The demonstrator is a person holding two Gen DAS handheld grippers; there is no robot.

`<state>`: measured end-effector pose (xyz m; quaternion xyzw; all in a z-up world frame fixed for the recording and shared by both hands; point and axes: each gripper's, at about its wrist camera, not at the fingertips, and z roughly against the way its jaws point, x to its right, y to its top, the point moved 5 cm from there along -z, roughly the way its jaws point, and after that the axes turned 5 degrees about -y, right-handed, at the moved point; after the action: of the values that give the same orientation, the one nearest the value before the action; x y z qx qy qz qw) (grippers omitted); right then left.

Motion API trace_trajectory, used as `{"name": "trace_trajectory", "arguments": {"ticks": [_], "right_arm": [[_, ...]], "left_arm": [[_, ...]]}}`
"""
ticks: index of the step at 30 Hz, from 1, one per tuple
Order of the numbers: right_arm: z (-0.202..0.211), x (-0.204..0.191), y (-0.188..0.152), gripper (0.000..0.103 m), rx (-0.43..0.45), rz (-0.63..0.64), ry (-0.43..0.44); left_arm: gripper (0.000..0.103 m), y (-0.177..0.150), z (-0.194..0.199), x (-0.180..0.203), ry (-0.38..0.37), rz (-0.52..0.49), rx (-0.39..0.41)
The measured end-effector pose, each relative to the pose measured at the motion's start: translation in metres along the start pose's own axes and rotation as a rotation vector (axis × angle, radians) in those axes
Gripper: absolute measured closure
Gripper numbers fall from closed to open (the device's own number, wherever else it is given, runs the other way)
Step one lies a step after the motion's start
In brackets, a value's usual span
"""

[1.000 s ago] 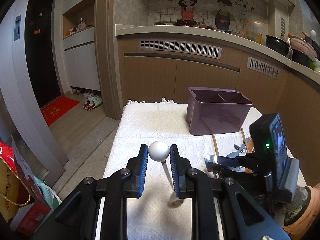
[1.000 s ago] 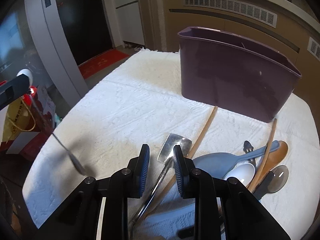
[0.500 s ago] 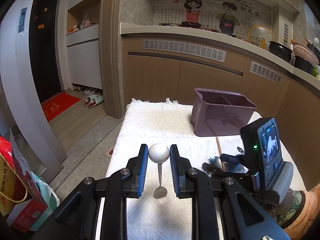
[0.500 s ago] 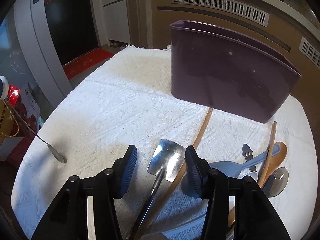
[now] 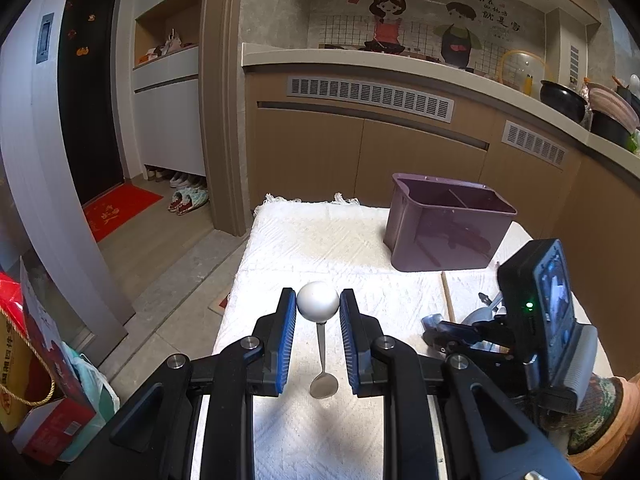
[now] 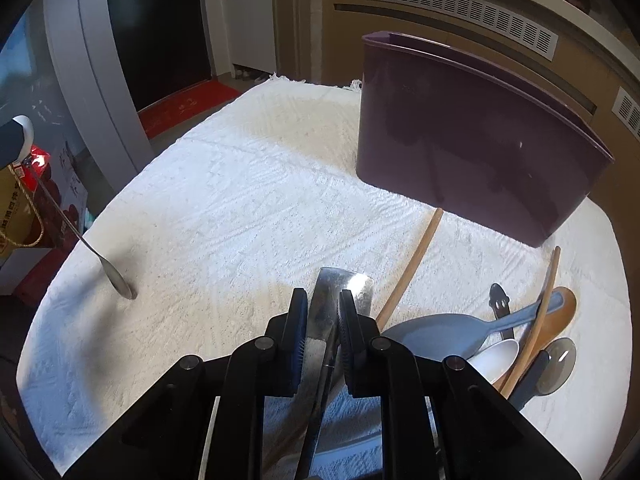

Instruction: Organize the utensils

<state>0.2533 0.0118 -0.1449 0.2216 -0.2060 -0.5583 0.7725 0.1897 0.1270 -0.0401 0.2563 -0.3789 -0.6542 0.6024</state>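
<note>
1 purple bin (image 6: 472, 136), 1 metal spatula (image 6: 344, 284), 4 spoons (image 6: 436, 334), 1 wooden stick (image 6: 412, 264)

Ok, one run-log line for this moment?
left gripper: shut on ball-end spoon | right gripper: closing on metal spatula | purple bin: no utensils visible inside

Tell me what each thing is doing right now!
left gripper: shut on the spoon's white ball end.
spoon: hanging, bowl down at the cloth.
right gripper: jaws closing on the metal spatula.
metal spatula: between the pads, blade on the cloth.
purple bin: upright, looks empty.
utensil pile: lying on the cloth.
</note>
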Motion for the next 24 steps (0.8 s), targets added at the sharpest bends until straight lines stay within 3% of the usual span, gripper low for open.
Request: {"name": "trace_trajectory", "arguments": {"ticks": [4, 10, 14, 24], "right_arm": [[0.003, 0.004, -0.004, 0.076, 0.004, -0.018, -0.005], [0.033, 0.017, -0.011, 0.073, 0.045, -0.034, 0.014], [0.047, 0.015, -0.011, 0.058, 0.067, -0.03, 0.015], [-0.002, 0.003, 0.0, 0.057, -0.022, -0.048, 0.017]], "left_arm": [[0.083, -0.003, -0.006, -0.004, 0.009, 0.002, -0.026], [0.083, -0.007, -0.011, -0.006, 0.011, -0.005, -0.043], [0.083, -0.008, -0.014, -0.003, -0.002, -0.007, -0.042], [0.082, -0.015, -0.02, -0.024, -0.008, 0.061, -0.09]]}}
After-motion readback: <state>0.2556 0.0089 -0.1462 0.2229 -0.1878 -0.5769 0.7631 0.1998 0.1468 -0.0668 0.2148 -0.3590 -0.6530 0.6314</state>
